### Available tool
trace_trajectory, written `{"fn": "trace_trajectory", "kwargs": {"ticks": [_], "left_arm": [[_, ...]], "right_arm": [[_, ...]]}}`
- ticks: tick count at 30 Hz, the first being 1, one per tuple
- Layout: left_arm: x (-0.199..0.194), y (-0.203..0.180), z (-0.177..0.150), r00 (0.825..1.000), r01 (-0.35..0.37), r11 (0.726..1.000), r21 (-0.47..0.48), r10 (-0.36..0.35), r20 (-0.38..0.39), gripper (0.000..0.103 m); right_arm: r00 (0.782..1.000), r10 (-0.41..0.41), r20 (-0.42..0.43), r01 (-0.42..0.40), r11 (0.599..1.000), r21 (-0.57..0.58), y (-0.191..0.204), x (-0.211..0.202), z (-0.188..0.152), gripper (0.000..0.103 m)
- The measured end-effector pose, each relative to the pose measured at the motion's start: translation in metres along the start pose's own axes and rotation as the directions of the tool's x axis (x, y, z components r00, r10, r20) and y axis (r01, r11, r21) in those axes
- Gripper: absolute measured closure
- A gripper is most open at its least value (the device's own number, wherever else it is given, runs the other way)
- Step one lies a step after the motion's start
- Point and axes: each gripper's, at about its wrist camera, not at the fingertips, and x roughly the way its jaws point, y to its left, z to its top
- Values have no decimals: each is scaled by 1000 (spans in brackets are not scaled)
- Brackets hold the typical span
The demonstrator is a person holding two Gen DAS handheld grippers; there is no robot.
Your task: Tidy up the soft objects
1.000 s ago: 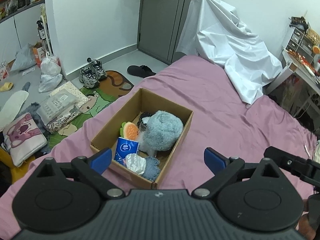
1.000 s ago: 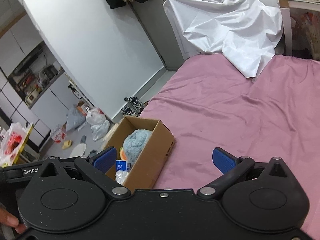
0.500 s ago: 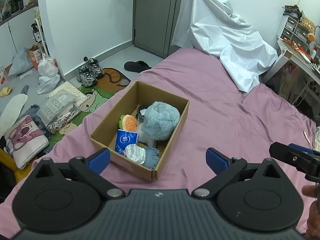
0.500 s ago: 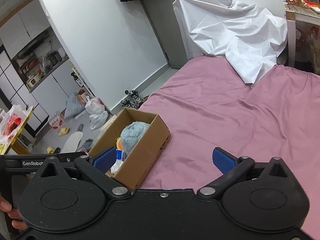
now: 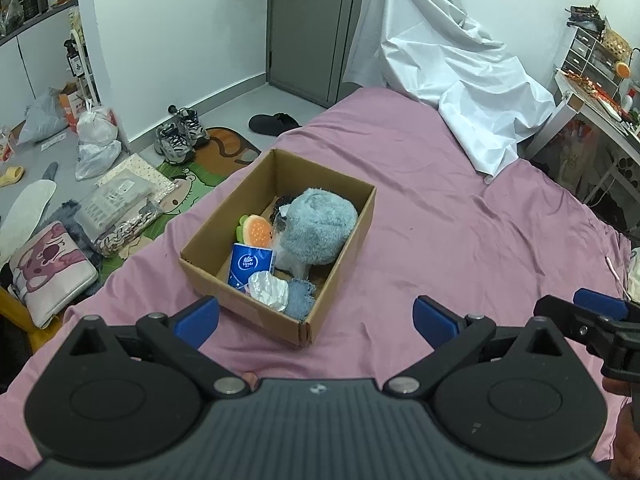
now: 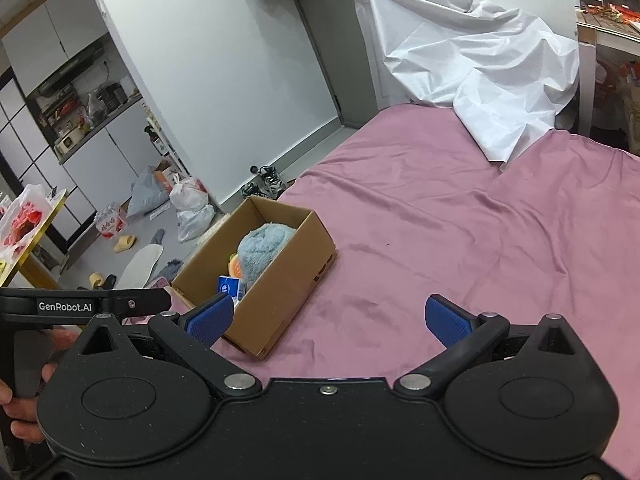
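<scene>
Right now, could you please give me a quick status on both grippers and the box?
Left gripper open, empty. Right gripper open, empty. Cardboard box on pink bedsheet, blue plush inside. Nothing blocking.

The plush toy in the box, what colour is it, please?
Pale grey-blue plush toy, clearest from the left wrist.

Both grippers are matte black with blue ribbed pads (image 6: 448,322), silver pivot screws, and white "GenRobot.AI" lettering.

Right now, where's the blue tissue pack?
In the left wrist view the blue tissue pack stands inside the cardboard box, near-left part, between the orange toy and the silver pouch.
</scene>
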Motion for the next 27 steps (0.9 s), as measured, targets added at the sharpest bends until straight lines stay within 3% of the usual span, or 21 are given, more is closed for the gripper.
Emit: {"fn": "trace_trajectory", "kwargs": {"ticks": [27], "left_arm": [[1,3,-6,1000,-4,1000,-6,4,-15,1]], "right_arm": [[1000,22,-19,-22,1000,-14,5,2,-2,0]]}}
